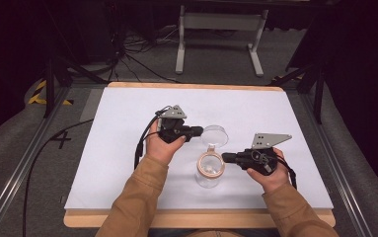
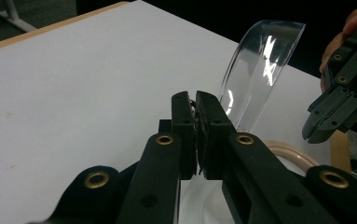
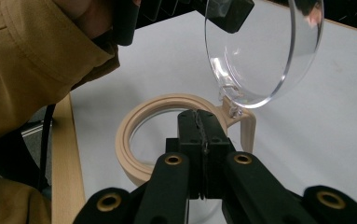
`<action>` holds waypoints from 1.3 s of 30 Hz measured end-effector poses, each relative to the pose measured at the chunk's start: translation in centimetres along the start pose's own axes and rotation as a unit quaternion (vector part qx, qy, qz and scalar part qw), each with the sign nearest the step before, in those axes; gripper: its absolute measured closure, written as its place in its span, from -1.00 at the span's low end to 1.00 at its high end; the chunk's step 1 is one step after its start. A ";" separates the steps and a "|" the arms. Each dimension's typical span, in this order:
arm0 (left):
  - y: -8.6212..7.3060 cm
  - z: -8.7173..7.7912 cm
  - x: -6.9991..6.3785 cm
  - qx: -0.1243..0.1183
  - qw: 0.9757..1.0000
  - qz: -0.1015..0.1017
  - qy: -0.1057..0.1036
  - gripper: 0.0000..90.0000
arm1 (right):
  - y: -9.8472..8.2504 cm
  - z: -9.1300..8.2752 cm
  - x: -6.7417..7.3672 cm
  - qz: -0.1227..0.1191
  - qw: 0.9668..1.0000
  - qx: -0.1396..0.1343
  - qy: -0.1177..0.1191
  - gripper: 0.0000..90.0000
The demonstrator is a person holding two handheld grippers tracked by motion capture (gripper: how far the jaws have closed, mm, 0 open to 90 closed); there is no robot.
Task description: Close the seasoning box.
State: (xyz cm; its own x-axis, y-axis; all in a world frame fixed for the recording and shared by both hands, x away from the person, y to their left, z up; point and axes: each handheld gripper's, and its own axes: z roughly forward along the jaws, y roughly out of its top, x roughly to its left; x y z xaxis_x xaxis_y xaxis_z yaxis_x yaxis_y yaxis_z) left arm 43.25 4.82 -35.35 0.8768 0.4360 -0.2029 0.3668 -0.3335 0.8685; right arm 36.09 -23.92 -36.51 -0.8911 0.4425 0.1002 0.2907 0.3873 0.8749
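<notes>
white table [image 1: 127, 163] fills the middle of the high view, wooden edge at the bottom. at centre stands a clear jar [image 1: 209, 173] with a tan rim, its clear hinged lid [image 1: 214, 134] tipped open just above. left gripper [image 1: 200, 131], jaws nearly together, touches the lid; nothing visibly held. right gripper [image 1: 224, 157], jaws together, touches the rim.

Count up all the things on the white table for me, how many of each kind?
Clear jar: 1
Clear flip lid, standing open on the jar's tan ring: 1
Black grippers, left and right: 2
Total: 4
</notes>
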 end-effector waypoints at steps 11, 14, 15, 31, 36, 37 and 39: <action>0.3 -0.5 -0.7 0.039 0.998 0.024 -0.030 0.90 | 0.6 -0.1 0.3 0.005 1.000 -0.009 0.019 1.00; 0.3 -0.6 -0.8 0.045 0.998 0.028 -0.034 0.89 | 0.6 0.0 0.4 0.004 1.000 -0.004 0.023 1.00; 0.3 -0.7 -0.9 0.051 0.998 0.029 -0.033 0.89 | 0.6 0.1 0.4 0.002 1.000 -0.001 0.025 1.00; 0.6 -2.6 -0.6 0.076 0.996 0.034 -0.019 0.75 | 1.1 0.0 1.8 -0.004 0.998 0.031 0.052 1.00; 0.4 -2.7 -0.4 0.078 0.996 0.031 -0.017 0.75 | 1.1 0.2 2.1 0.003 0.996 0.055 0.064 1.00; 0.4 -2.7 -0.4 0.081 0.996 0.031 -0.018 0.75 | 1.1 0.2 2.1 0.003 0.996 0.055 0.064 1.00; 0.4 -2.7 -0.4 0.084 0.996 0.033 -0.020 0.74 | 1.0 0.3 2.2 0.004 0.996 0.062 0.069 1.00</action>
State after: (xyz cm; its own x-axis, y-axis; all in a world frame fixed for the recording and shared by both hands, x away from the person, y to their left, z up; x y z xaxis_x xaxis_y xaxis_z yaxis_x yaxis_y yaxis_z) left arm 42.22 6.75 -33.67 0.9108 0.3768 -0.1686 0.3521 -0.4959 0.7937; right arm 34.56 -22.33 -35.62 -0.9257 0.3336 0.1784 0.3310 0.4855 0.8092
